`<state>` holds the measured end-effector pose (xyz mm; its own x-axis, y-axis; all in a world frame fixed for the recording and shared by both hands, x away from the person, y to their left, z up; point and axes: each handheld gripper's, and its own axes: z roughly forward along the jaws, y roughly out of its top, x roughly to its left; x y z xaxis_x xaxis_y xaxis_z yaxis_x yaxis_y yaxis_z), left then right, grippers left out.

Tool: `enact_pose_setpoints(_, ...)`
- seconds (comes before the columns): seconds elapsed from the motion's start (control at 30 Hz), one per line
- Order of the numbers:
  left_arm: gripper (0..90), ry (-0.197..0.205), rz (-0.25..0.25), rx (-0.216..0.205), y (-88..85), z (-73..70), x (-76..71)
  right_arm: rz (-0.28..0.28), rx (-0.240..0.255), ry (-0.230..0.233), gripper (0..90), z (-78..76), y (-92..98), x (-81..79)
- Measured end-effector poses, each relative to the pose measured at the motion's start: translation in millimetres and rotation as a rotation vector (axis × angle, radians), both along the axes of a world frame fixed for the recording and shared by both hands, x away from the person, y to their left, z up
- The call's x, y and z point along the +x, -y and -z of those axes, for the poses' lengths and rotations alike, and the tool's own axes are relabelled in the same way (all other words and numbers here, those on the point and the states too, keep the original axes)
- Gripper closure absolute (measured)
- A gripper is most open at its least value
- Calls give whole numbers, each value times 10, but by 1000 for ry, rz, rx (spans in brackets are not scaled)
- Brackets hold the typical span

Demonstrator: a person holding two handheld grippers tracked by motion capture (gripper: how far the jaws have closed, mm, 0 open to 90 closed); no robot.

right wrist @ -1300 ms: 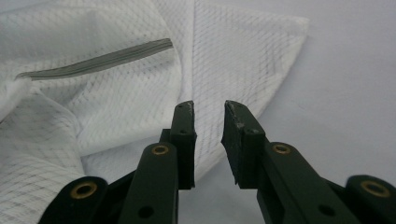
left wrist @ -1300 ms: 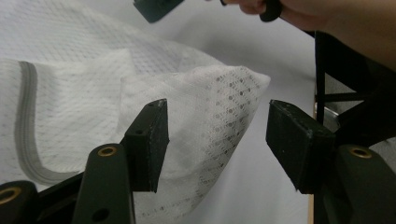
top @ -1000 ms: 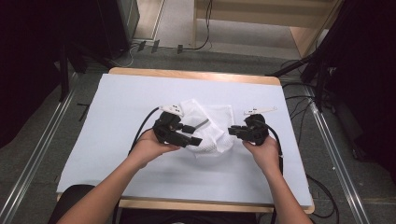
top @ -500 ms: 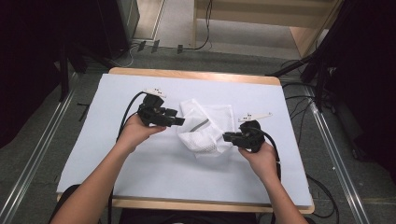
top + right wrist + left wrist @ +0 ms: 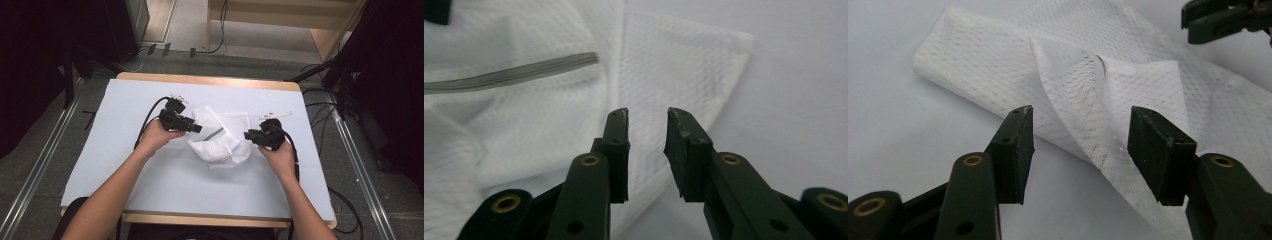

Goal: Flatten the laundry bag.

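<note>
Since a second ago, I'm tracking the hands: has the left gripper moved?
Yes. The left gripper has shifted left and toward the table's far edge, off the white cloth to its left corner.

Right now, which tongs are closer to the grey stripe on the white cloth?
Left. The left tongs sit just beside the grey stripe; the right tongs are at the white cloth's far edge.

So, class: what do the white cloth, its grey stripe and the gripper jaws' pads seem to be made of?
White cloth: looks like a thin woven or knitted textile, matte, with a fine diamond mesh pattern; it folds softly. Grey stripe: probably a sewn-in ribbed band, slightly duller. Pads on the left gripper: seemingly matte black rubber or plastic, with scuffed edges.
</note>
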<state>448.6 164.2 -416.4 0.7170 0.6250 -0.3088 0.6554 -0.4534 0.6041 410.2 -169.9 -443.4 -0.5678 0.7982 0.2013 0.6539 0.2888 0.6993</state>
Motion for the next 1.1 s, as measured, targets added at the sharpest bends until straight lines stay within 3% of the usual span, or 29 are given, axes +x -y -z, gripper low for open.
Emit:
enact_pose_setpoints(0.27,703,-33,28,-10,39,115,-31,71,-24,-16,678,109,60,321)
enact_pose_setpoints(0.43,806,-38,50,-21,48,121,-60,82,-26,-35,670,200,36,405)
enact_pose_setpoints(0.6,841,-25,47,-25,39,124,-82,74,-56,-57,705,255,-39,396)
enact_pose_setpoints(0.77,871,-20,44,-32,27,117,-100,83,-106,-31,861,256,-86,366)
enact_pose_setpoints(0.83,881,-13,45,-32,21,106,-110,73,-88,-45,898,260,-76,368)
enact_pose_setpoints(1.1,886,8,39,-51,-47,22,-153,73,-72,-63,900,242,-35,382)
